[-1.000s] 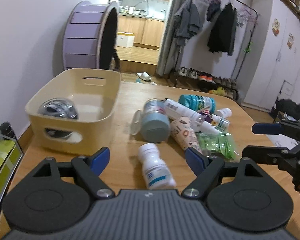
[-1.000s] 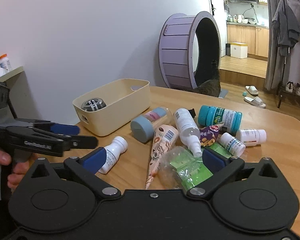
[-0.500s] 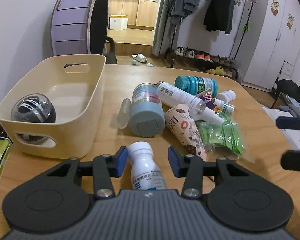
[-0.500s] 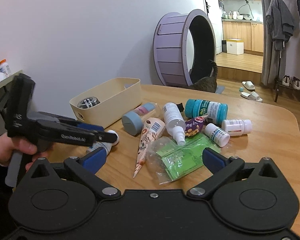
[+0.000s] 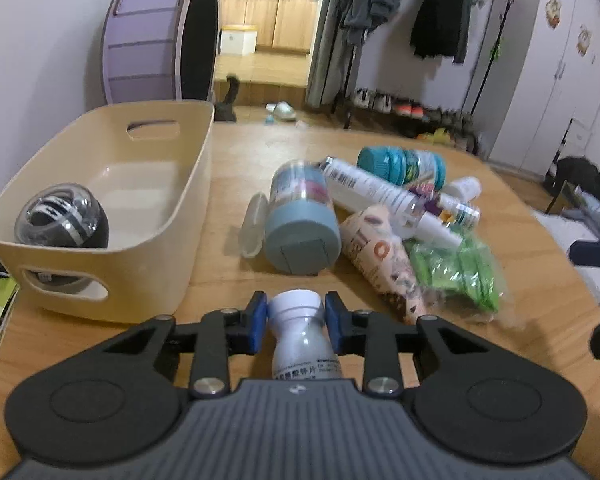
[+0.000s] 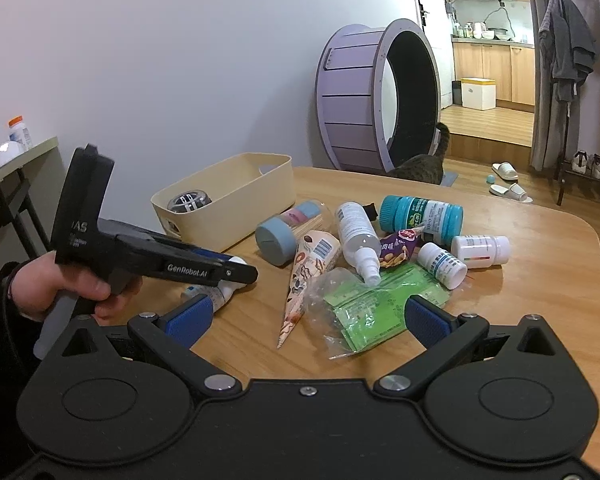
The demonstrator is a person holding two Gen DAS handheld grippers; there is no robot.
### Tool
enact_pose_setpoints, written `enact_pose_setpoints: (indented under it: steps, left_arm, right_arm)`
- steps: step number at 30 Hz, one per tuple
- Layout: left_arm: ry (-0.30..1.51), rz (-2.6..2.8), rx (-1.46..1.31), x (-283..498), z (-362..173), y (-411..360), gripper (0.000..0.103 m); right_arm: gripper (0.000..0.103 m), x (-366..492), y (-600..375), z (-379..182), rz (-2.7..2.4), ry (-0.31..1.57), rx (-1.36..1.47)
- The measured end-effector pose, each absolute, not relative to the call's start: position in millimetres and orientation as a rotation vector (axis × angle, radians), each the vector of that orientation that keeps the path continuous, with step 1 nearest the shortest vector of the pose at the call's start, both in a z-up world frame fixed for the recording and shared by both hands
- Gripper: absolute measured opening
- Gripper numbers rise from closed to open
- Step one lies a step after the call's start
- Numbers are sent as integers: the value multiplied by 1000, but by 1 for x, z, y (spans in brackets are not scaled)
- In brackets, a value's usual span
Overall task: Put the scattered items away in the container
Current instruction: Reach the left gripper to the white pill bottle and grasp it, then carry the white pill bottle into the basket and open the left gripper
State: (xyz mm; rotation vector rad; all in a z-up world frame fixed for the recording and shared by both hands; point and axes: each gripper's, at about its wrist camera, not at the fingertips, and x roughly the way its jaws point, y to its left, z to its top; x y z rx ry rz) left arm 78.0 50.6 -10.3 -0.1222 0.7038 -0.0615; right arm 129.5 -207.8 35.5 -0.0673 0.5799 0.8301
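Observation:
My left gripper (image 5: 296,322) is shut on a small white pill bottle (image 5: 300,332) near the table's front, its blue pads against the cap; the bottle also shows in the right wrist view (image 6: 216,294) under the left gripper (image 6: 236,274). The cream bin (image 5: 172,216) stands to the left with a black gyro ball (image 5: 62,216) inside. A pile lies to the right: a blue-lidded jar (image 5: 302,220), a white spray bottle (image 5: 384,200), a teal bottle (image 5: 400,164), a paper cone (image 5: 380,256) and a green packet (image 5: 460,272). My right gripper (image 6: 306,316) is open and empty above the green packet (image 6: 376,304).
Two more small white bottles (image 6: 480,246) (image 6: 442,264) and a purple snack pack (image 6: 398,246) lie in the pile. A purple cat wheel (image 6: 380,100) and a cat (image 6: 424,166) are beyond the wooden table (image 6: 540,280). A side table (image 6: 4,164) stands at the left.
My left gripper closed from wide open onto the white pill bottle. My right gripper stayed open and drew back a little from the pile.

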Motion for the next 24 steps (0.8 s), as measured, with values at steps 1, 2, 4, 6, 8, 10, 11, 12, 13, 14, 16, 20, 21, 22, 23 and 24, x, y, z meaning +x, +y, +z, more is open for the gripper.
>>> enact_pose_setpoints:
  steps: [1,2,4,6,8,10,11,12,13,14,16,20,21,22,23,24]
  left_arm:
    - [688,-63,-125,75,-7,51,30]
    - [660,-65,-130,71,-2,52,30]
    - [609,-72,-138,62,8,53,30]
    - [557,-81,-132,50,15,50,30]
    - [505,-90,-126,38,21,47,30]
    - [479,-110,-104,28,22,42,30]
    - [474,-120,-94,26,22,40,30]
    - [476,-123,-81,26,20,38,30]
    - [478,-125,-69,25,18,35,30]
    - [487,-126,-54,25,15,33,30]
    - [496,-127,-41,24,11,31,30]
    - [484,-126,16,20,11,23,31]
    - [486,-128,15,20,10,23,31]
    - [489,-130,14,20,10,23,31]
    - [491,-132,12,20,10,23,32]
    - [493,-134,10,20,9,24,33]
  right_arm:
    - [103,130,-209,36,830,580,-64]
    - [103,130,-209,35,829,580,-63]
    - [103,131,-210,35,827,582,-60]
    - [103,130,-209,35,829,582,-61]
    - [103,130,-208,35,833,580,-66]
    - [103,129,-207,35,837,579,-68]
    - [103,129,-206,35,839,578,-70]
    - [103,128,-206,35,840,578,-72]
    - [103,128,-205,35,841,579,-72]
    - [103,129,-205,34,841,579,-73]
    - [103,129,-204,34,843,581,-73]
    - [103,129,-202,32,844,587,-78]
    - [103,129,-202,32,846,588,-79]
    - [103,129,-202,31,847,588,-80]
    - [103,128,-201,31,848,588,-81]
    - [103,128,-201,31,849,587,-82]
